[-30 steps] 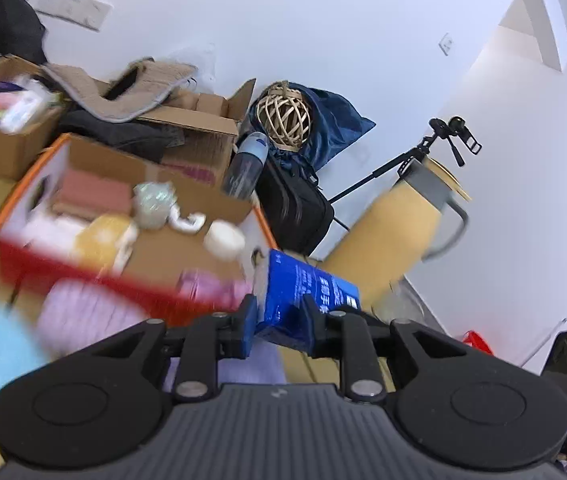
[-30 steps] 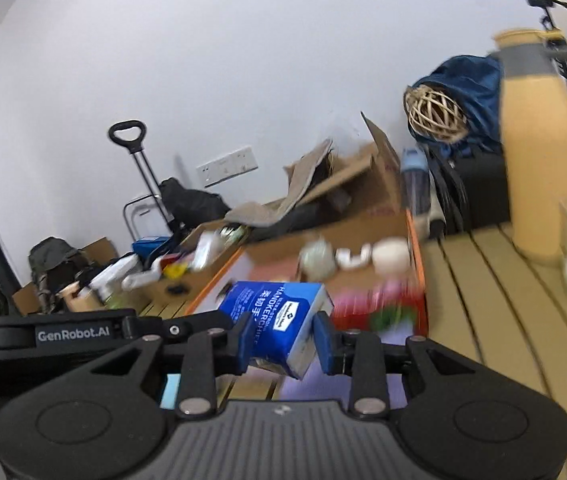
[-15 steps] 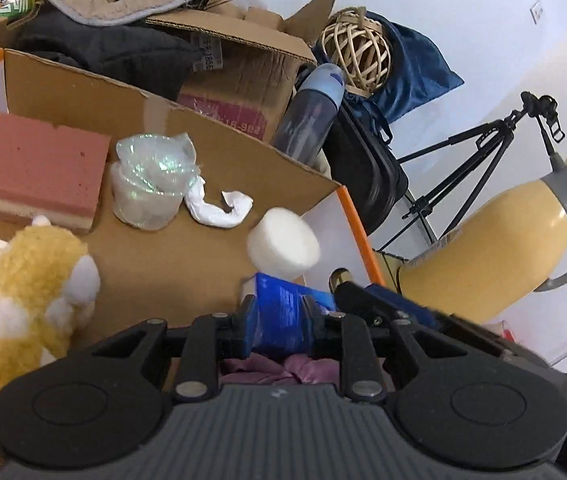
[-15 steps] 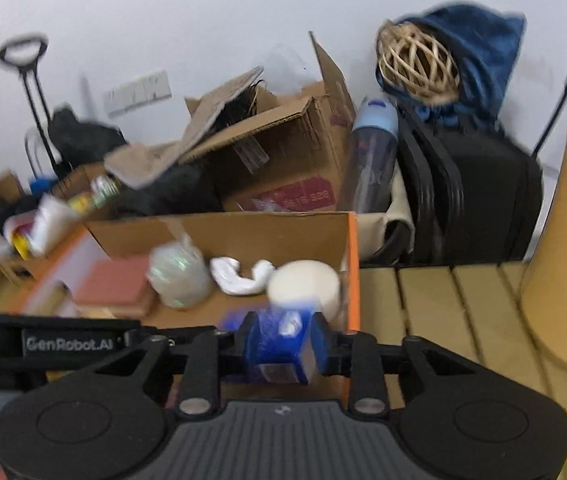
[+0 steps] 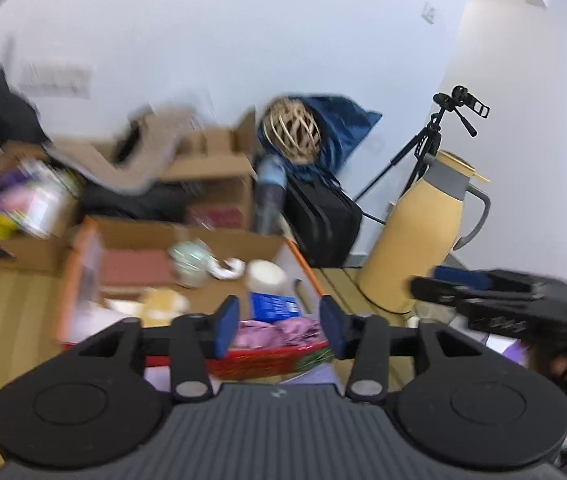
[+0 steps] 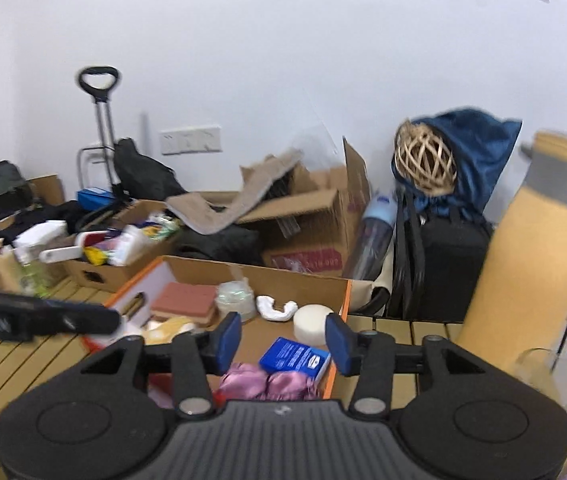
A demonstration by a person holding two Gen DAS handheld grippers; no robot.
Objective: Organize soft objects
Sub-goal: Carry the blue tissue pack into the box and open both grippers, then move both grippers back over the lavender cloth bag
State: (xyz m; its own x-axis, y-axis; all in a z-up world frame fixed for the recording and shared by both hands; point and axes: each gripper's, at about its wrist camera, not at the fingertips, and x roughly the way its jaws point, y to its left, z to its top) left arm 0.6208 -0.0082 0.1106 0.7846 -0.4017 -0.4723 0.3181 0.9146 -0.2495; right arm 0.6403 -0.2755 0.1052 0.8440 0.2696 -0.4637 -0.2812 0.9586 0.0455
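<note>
An orange-edged cardboard box (image 6: 342, 292) on the slatted table holds soft things. A blue tissue pack (image 6: 294, 360) lies in its right corner, also shown in the left wrist view (image 5: 273, 306). Beside it lie a pink cloth (image 6: 267, 384), a white round sponge (image 6: 313, 318), a red-brown sponge (image 6: 185, 300), a crumpled white piece (image 6: 275, 306) and a yellow plush (image 5: 163, 304). My left gripper (image 5: 279, 330) is open and empty, drawn back in front of the box. My right gripper (image 6: 283, 342) is open and empty, just short of the tissue pack.
A tall yellow thermos (image 5: 419, 232) stands right of the box. Behind are open cardboard boxes (image 6: 307, 216) with clutter, a water bottle (image 6: 371, 236), a black bag (image 6: 443, 264), a wicker ball (image 6: 425, 158) and a tripod (image 5: 435, 136). The table's slats (image 6: 395, 328) show around the box.
Both grippers held the blue tissue pack, carried it over the box and opened. The pack now lies in the box's right corner, and both grippers have pulled back.
</note>
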